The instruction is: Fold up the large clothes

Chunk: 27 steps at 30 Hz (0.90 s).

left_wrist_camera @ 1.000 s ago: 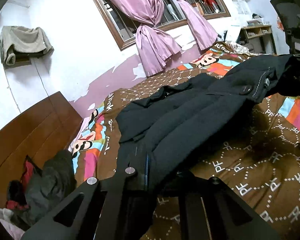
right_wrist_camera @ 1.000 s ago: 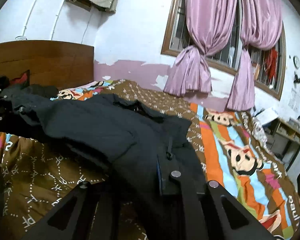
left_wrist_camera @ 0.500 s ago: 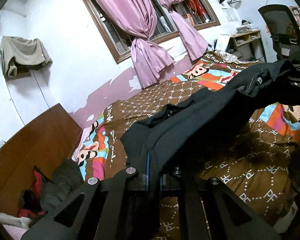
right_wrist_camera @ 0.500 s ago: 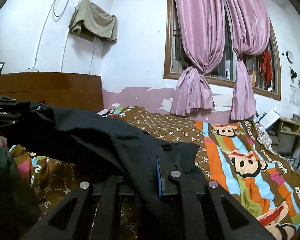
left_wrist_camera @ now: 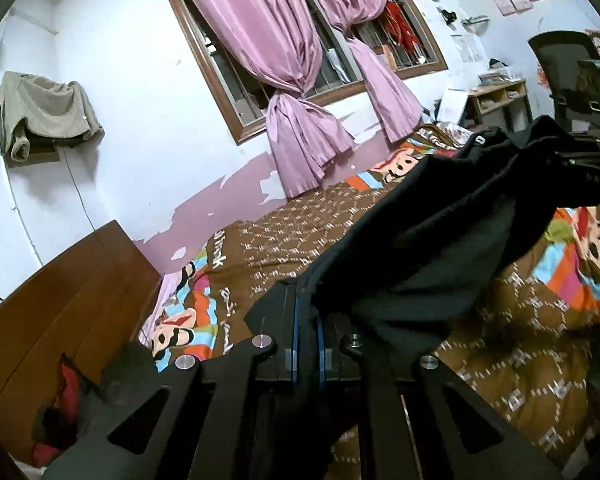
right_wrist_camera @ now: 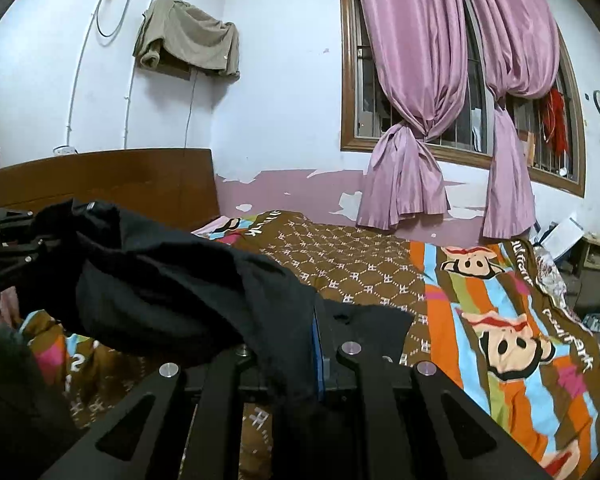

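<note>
A large black jacket (left_wrist_camera: 440,240) hangs in the air above the bed, stretched between both grippers. My left gripper (left_wrist_camera: 306,322) is shut on one edge of it, the cloth pinched between the blue pads. In the right wrist view the same black jacket (right_wrist_camera: 172,280) sags to the left, and my right gripper (right_wrist_camera: 315,340) is shut on its other edge. The other gripper shows at the far side of each view, holding the opposite end. The jacket's lower part drapes down out of sight under the fingers.
The bed has a brown patterned and cartoon-striped cover (right_wrist_camera: 480,320) and a wooden headboard (left_wrist_camera: 60,300). Dark and red clothes (left_wrist_camera: 80,392) lie by the headboard. Pink curtains (right_wrist_camera: 420,120) hang at the window, and a desk (left_wrist_camera: 496,100) and chair (left_wrist_camera: 560,64) stand beyond the bed's foot.
Both grippers have risen, lifting the black jacket off the bed cover. It lay spread on the bed before and now hangs bunched between them.
</note>
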Available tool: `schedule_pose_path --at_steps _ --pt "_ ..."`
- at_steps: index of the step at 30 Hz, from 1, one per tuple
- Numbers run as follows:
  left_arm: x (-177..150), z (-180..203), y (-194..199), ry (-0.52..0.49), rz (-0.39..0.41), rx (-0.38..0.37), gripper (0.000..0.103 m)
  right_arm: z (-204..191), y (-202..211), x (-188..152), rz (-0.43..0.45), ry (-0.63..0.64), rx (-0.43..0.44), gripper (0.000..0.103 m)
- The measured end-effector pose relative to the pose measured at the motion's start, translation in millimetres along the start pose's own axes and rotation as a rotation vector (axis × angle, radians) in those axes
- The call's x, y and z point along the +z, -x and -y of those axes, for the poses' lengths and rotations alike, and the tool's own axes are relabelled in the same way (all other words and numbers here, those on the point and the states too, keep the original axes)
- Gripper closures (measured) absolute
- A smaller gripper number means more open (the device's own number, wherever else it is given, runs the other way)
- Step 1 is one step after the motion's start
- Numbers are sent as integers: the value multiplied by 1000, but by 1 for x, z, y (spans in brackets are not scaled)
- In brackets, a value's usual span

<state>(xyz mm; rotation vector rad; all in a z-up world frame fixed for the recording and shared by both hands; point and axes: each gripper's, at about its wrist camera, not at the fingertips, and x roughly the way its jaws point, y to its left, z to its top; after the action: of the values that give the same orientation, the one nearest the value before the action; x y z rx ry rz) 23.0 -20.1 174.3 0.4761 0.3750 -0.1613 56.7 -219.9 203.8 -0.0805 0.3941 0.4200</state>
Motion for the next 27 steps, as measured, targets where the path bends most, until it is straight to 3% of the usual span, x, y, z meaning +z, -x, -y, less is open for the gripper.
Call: schedule_pose_path --at_steps 8,27 --pt "23 -13 -52 -23 7 33 96 23 -47 13 -16 -41 -14 92" --pt "39 -51 -147 64 -14 15 96 46 -143 23 -63 -20 -57 92"
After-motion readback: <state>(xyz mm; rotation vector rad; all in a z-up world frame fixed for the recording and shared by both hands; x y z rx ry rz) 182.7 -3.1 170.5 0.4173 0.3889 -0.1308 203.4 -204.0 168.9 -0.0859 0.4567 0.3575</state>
